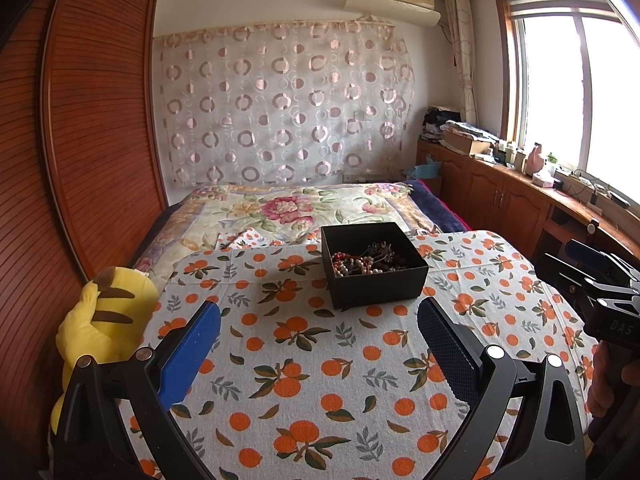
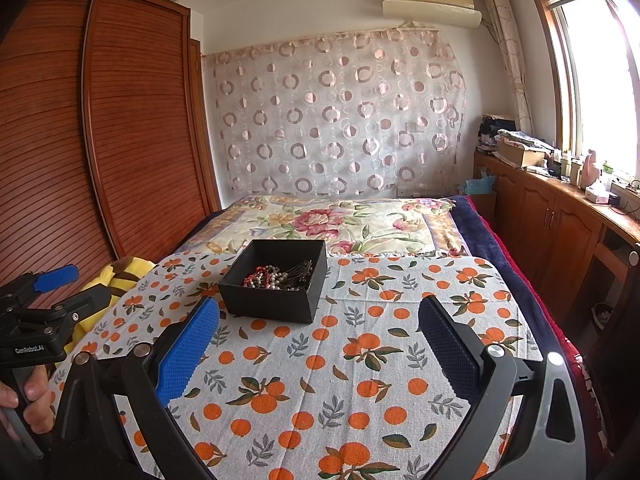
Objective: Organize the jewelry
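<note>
A black open box (image 1: pixel 374 268) stands on the orange-print cloth (image 1: pixel 304 360) and holds a tangle of jewelry (image 1: pixel 366 262): red and pearl beads and dark metal pieces. In the right wrist view the box (image 2: pixel 276 284) and jewelry (image 2: pixel 278 276) lie ahead to the left. My left gripper (image 1: pixel 319 312) is open and empty, a short way in front of the box. My right gripper (image 2: pixel 319 312) is open and empty, to the right of the box. Each gripper shows at the edge of the other's view: the right gripper (image 1: pixel 600 292), the left gripper (image 2: pixel 48 300).
A yellow striped plush toy (image 1: pixel 104 320) lies at the cloth's left edge. A floral bedspread (image 1: pixel 296 208) lies beyond the box. A wooden wardrobe (image 1: pixel 80 140) stands on the left. A cluttered wooden cabinet (image 1: pixel 520 184) runs under the window on the right.
</note>
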The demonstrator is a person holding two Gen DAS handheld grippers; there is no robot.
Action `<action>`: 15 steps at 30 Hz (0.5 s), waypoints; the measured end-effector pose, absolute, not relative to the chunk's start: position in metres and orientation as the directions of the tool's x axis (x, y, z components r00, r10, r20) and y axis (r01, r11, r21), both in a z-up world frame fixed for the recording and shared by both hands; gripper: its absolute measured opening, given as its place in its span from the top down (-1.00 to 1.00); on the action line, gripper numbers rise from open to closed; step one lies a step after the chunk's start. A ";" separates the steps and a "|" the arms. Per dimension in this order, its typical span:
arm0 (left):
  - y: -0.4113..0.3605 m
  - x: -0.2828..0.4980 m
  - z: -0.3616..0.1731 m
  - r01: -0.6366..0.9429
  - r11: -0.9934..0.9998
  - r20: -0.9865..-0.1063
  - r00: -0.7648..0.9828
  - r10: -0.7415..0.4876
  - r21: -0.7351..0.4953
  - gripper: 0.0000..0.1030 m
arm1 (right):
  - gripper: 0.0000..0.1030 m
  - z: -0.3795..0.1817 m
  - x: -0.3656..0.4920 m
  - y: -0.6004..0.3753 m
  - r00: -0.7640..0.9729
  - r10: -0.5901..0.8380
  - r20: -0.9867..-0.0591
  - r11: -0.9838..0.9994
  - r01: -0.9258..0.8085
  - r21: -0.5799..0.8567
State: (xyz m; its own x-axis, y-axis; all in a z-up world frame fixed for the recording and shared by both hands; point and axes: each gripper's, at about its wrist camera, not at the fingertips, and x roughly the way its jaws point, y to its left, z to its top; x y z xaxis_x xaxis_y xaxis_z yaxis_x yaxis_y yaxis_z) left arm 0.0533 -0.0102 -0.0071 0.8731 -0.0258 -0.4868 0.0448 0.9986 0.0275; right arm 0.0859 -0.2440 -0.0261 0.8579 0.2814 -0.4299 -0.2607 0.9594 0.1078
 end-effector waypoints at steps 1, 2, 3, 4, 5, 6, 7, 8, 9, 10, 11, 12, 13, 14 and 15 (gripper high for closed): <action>-0.010 0.053 -0.007 0.045 0.999 -0.487 0.873 -0.026 0.027 -0.85 | -0.95 -0.026 0.086 -0.244 0.858 0.282 -0.430 0.959 -0.261 0.108; -0.011 0.053 -0.006 0.045 0.999 -0.487 0.873 -0.027 0.026 -0.85 | -0.95 -0.026 0.086 -0.244 0.858 0.282 -0.430 0.959 -0.261 0.108; -0.010 0.053 -0.007 0.046 0.999 -0.487 0.873 -0.027 0.027 -0.85 | -0.95 -0.026 0.086 -0.244 0.858 0.282 -0.429 0.959 -0.261 0.108; -0.010 0.053 -0.007 0.045 0.999 -0.486 0.874 -0.026 0.029 -0.85 | -0.95 -0.026 0.086 -0.244 0.859 0.281 -0.429 0.960 -0.260 0.108; -0.010 0.053 -0.007 0.044 0.999 -0.485 0.874 -0.025 0.029 -0.85 | -0.95 -0.026 0.086 -0.244 0.859 0.281 -0.429 0.960 -0.260 0.108; -0.010 0.053 -0.007 0.045 0.999 -0.486 0.874 -0.025 0.028 -0.85 | -0.95 -0.025 0.086 -0.244 0.859 0.281 -0.428 0.960 -0.260 0.108; -0.010 0.053 -0.007 0.045 0.999 -0.486 0.874 -0.026 0.028 -0.85 | -0.95 -0.025 0.087 -0.244 0.859 0.281 -0.428 0.959 -0.260 0.108; -0.010 0.053 -0.008 0.045 0.999 -0.486 0.874 -0.026 0.028 -0.85 | -0.95 -0.025 0.086 -0.244 0.859 0.281 -0.428 0.960 -0.260 0.107; -0.010 0.053 -0.007 0.045 0.999 -0.486 0.874 -0.025 0.029 -0.85 | -0.95 -0.026 0.086 -0.244 0.859 0.280 -0.428 0.960 -0.260 0.107; -0.011 0.053 -0.007 0.045 0.999 -0.485 0.874 -0.025 0.030 -0.85 | -0.95 -0.025 0.086 -0.244 0.859 0.280 -0.428 0.960 -0.260 0.107; -0.011 0.053 -0.007 0.045 0.999 -0.486 0.874 -0.025 0.029 -0.85 | -0.95 -0.025 0.086 -0.244 0.859 0.280 -0.428 0.960 -0.259 0.107; -0.011 0.053 -0.007 0.045 0.999 -0.486 0.874 -0.025 0.029 -0.85 | -0.95 -0.025 0.087 -0.243 0.859 0.280 -0.428 0.960 -0.259 0.107; -0.011 0.053 -0.007 0.045 0.999 -0.486 0.874 -0.025 0.029 -0.85 | -0.95 -0.025 0.086 -0.244 0.860 0.280 -0.428 0.960 -0.259 0.107; -0.011 0.053 -0.007 0.045 0.999 -0.486 0.874 -0.025 0.029 -0.85 | -0.95 -0.025 0.087 -0.243 0.859 0.280 -0.428 0.960 -0.260 0.107; -0.011 0.053 -0.007 0.044 0.999 -0.486 0.874 -0.024 0.030 -0.85 | -0.95 -0.025 0.086 -0.244 0.859 0.280 -0.428 0.960 -0.260 0.107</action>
State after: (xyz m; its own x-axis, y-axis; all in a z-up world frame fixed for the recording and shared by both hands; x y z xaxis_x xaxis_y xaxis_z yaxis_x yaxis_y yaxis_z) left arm 0.0526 -0.0113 -0.0066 0.8738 -0.0236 -0.4857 0.0435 0.9986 0.0298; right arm 0.0862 -0.2436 -0.0254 0.8592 0.2803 -0.4280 -0.2599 0.9597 0.1069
